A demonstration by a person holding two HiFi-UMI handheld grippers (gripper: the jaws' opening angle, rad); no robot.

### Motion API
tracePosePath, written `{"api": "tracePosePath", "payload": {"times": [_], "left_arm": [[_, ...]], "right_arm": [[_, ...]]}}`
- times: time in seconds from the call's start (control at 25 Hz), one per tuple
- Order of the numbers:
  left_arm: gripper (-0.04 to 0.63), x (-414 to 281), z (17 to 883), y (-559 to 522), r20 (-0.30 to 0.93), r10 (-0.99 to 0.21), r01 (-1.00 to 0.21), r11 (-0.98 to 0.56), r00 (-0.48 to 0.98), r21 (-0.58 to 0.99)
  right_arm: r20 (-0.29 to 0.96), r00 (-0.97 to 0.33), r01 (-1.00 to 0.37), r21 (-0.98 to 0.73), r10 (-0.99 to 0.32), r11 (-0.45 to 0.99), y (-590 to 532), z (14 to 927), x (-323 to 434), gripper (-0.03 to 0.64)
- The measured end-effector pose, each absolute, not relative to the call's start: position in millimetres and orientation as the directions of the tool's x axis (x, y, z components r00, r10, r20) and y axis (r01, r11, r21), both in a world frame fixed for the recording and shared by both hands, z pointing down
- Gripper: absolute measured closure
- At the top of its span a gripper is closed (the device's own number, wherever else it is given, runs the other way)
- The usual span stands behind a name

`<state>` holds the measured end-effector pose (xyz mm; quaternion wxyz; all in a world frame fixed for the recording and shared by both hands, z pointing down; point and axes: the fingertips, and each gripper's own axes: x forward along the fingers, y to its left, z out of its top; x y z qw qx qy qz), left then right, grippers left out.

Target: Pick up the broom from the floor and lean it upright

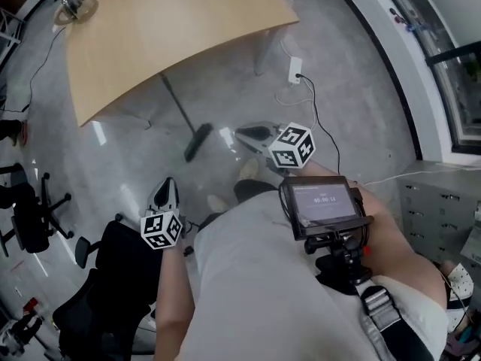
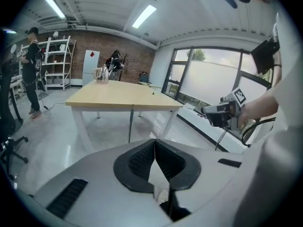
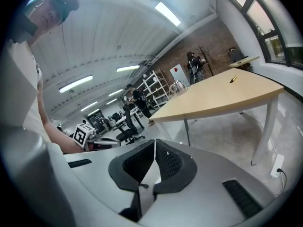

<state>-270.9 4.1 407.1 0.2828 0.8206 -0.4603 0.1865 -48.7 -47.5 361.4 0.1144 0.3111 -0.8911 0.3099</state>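
Overhead, a grey floor (image 1: 135, 156) fills most of the head view, with a pale wooden table (image 1: 165, 28) spreading across the top of it. A person in a light shirt (image 1: 263, 277) stands below the table's curved edge, a small screen (image 1: 325, 204) mounted at the chest. Black chairs (image 1: 113, 277) crowd the lower left, and a grey cabinet (image 1: 440, 201) stands at the right under a long window.

Both arms reach forward. The left gripper (image 1: 165, 183) is held above the floor near the chairs, and its own view shows the left gripper's (image 2: 155, 141) ribbed black pads pressed together at the tip with nothing between them. The right gripper (image 1: 240, 133) points toward the table from the person's other side; in its own view the right gripper's (image 3: 155, 142) pads also meet, and it carries nothing.

The broom (image 1: 197, 143) lies flat on the floor between the two grippers and beyond them, apart from both. Its dark head sits nearest the person, and its thin handle runs up and away under the table edge.

A white plug block (image 1: 295, 69) with a trailing black cable rests on the floor by a table leg. A jug (image 2: 100, 73) stands at the table's far corner in the left gripper view.
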Motion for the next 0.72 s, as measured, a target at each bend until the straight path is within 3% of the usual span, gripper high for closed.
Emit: {"api": "tracePosePath", "payload": {"times": [0.24,0.72], "left_arm": [[0.586,-277,378,38,0.504,-0.655,-0.826,-0.47,0.563,0.311],[0.586,-298,347,70,0.421,-0.655,-0.778,-0.546,0.627,0.31]], "right_arm": [[0.321,-0.781,-0.624,-0.414,-0.536,0.662,-14,314,-83,0.597],[0.284,-0.785,-0.617,-0.283,-0.55,0.735,44,278,-126,0.597]]}}
